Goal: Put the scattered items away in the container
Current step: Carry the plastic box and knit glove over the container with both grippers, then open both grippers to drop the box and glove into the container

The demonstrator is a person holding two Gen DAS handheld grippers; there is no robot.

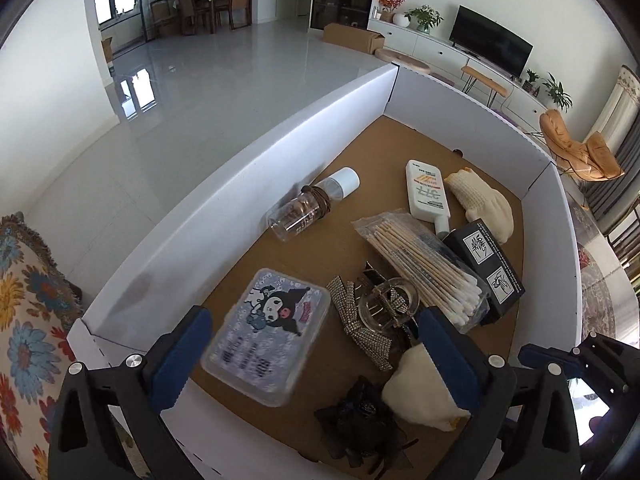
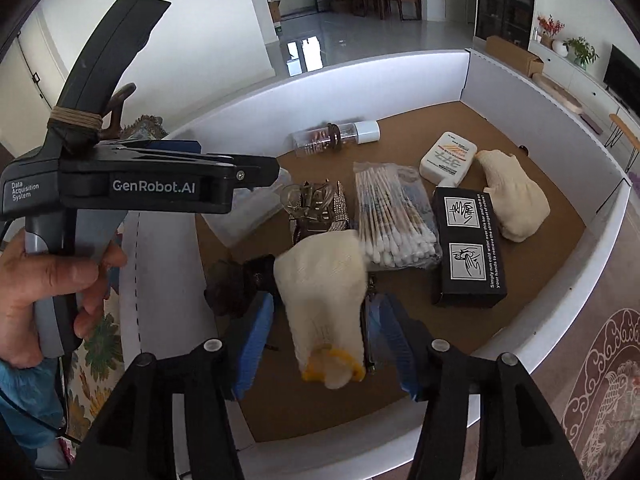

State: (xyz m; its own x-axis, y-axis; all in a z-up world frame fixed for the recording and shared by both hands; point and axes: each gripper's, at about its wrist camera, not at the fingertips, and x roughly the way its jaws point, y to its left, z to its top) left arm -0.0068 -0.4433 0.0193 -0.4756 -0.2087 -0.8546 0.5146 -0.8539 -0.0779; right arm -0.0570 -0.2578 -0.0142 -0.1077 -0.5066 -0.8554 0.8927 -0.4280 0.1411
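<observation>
Left wrist view: left gripper (image 1: 316,356) is held with jaws spread wide, nothing pressed; plastic case (image 1: 267,334), blurred, is seen between them, over the near corner of the white container (image 1: 248,184), long axis running from near left toward far right. Right wrist view: right gripper (image 2: 320,344) is parted, pads clear of the cream glove (image 2: 324,296), which lies within the container, cuff nearest the camera, long axis pointing away. Both tools are best lifted straight up, clear of the walls, before withdrawal.
</observation>
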